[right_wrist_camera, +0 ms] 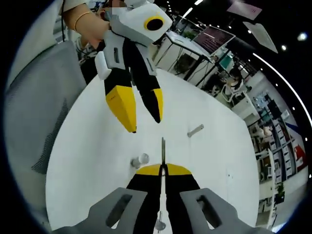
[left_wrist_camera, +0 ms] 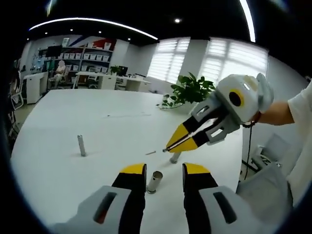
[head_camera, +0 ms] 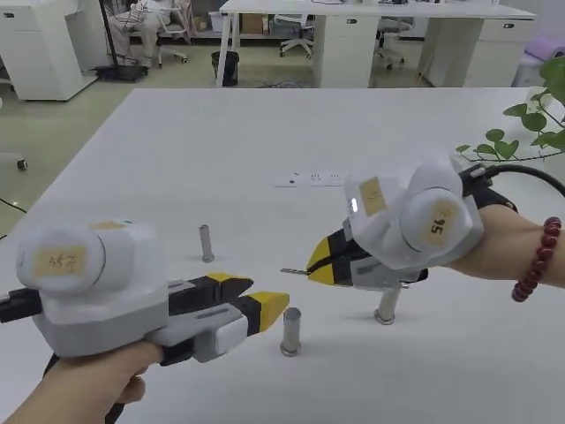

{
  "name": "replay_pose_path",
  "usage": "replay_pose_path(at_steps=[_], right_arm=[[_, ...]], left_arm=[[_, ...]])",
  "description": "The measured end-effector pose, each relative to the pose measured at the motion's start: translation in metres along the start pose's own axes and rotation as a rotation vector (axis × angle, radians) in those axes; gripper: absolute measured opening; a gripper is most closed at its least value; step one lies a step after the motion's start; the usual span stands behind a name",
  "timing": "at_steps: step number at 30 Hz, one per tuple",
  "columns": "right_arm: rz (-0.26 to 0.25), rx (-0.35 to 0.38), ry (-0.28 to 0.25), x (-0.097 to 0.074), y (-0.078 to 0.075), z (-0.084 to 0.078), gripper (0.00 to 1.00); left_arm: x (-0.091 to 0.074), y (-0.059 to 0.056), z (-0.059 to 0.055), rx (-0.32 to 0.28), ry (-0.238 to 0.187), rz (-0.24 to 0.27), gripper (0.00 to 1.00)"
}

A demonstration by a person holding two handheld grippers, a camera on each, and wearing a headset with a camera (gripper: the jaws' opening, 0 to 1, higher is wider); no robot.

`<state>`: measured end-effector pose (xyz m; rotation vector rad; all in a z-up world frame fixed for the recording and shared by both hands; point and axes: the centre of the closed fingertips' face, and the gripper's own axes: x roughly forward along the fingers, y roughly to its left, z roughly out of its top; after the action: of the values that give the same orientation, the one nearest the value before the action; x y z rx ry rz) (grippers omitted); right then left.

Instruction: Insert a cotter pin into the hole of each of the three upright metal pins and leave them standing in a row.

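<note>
Midair, right gripper point(head_camera: 312, 264) pinching cotter pin point(head_camera: 294, 271), left gripper point(head_camera: 266, 295) jaws apart

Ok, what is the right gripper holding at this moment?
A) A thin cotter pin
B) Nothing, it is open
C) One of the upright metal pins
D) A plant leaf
A: the right gripper is shut on a thin cotter pin, which sticks straight out past its yellow tips.
</note>
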<state>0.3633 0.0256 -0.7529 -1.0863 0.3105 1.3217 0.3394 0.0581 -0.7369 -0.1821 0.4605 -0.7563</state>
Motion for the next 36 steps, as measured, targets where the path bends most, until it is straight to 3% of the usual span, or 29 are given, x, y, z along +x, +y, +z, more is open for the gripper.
replay_pose_path(at_steps=[14, 22, 36], right_arm=[[0.002, -0.033, -0.010, -0.001, 0.012, 0.010, 0.02], [-0.006, -0.049, -0.028, -0.005, 0.014, 0.019, 0.02], [-0.021, -0.070, -0.038, -0.006, 0.013, 0.027, 0.02]], left_arm=[[0.011, -0.009, 0.003, -0.119, -0.015, -0.037, 0.17], [0.015, -0.010, 0.006, -0.196, -0.030, -0.057, 0.11], [0.015, -0.012, 0.004, -0.282, -0.046, -0.068, 0.03]])
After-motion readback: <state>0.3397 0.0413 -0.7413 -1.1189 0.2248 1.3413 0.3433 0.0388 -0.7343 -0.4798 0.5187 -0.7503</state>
